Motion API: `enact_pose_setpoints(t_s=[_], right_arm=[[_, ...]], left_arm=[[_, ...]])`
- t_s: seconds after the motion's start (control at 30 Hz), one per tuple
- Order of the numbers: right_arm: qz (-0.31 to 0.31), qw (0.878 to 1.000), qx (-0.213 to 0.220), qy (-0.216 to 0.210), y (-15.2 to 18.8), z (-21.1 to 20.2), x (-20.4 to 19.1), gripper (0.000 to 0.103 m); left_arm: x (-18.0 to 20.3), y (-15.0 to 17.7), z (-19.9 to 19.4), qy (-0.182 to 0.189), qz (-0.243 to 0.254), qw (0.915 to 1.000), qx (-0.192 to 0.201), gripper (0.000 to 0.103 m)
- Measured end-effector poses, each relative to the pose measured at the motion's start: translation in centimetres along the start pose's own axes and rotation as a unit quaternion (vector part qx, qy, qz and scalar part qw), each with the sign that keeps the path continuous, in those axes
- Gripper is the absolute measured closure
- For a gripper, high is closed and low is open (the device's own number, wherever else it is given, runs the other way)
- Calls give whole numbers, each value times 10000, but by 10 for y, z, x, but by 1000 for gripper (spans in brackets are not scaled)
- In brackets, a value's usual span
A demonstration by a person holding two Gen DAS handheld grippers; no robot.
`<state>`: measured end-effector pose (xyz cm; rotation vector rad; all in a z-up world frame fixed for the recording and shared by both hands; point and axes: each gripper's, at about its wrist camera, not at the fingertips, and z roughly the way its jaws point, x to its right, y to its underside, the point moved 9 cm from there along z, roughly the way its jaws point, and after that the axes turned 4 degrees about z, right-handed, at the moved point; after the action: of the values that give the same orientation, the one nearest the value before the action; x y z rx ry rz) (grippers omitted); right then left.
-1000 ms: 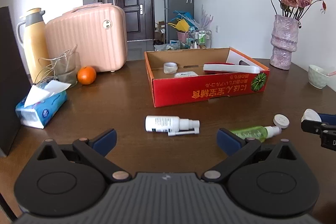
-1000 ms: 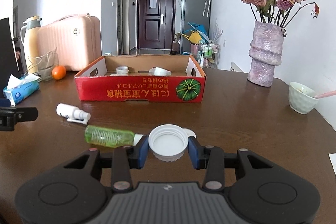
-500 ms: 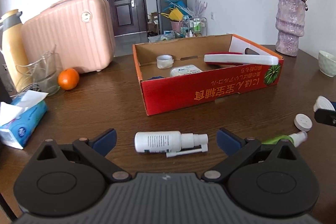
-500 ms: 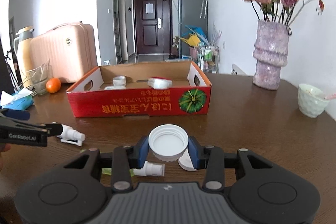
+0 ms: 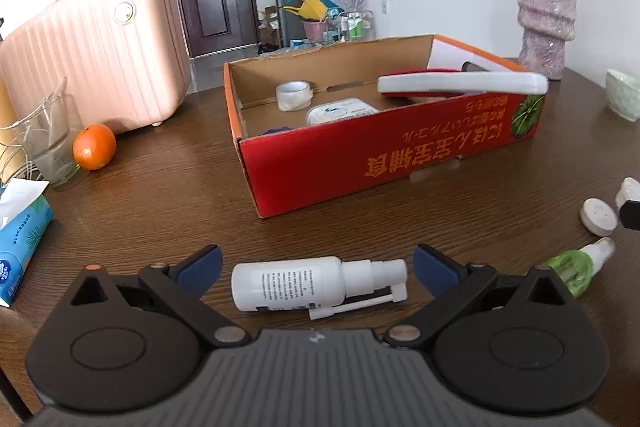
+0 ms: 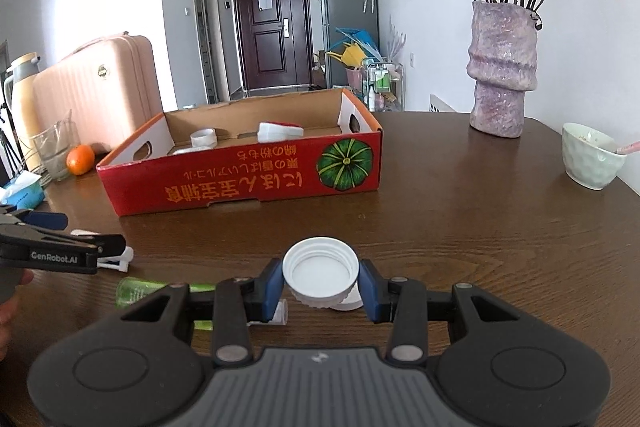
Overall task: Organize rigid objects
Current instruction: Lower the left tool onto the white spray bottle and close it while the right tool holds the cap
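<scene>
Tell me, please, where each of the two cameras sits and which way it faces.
Left wrist: on the left gripper, angled down over the table; open jaws flank the white spray bottle.
Right wrist: on the right gripper, facing the red box; jaws grip a white cap; a hand shows at the left edge.
Shared: box, spray bottle, green bottle, orange, suitcase, vase.

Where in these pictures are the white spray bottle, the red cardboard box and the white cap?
white spray bottle (image 5: 288,283), left wrist view, on its labelled body.
red cardboard box (image 6: 240,183), right wrist view, on its printed front wall.
white cap (image 6: 320,273), right wrist view, on its hollow inside.
</scene>
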<state>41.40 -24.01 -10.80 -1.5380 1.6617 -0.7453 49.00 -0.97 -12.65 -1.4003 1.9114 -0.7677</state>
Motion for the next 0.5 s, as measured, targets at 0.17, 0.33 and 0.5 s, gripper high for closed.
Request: enact_pose_setpoints(t_s=[0.17,0.33,0.5], right_arm=[[-14,10000,-24,-7,1,1,-1,64],[-35,10000,-16,-13,2,1,-2,64],[-56,10000,11,-29,2,0,-4,64]], left_arm=[[1,3,7,-7,41,9999,-107,0],[1,6,12,42,8,9998,-193,0],[-2,11,21,185,-179,9990,-377,0]])
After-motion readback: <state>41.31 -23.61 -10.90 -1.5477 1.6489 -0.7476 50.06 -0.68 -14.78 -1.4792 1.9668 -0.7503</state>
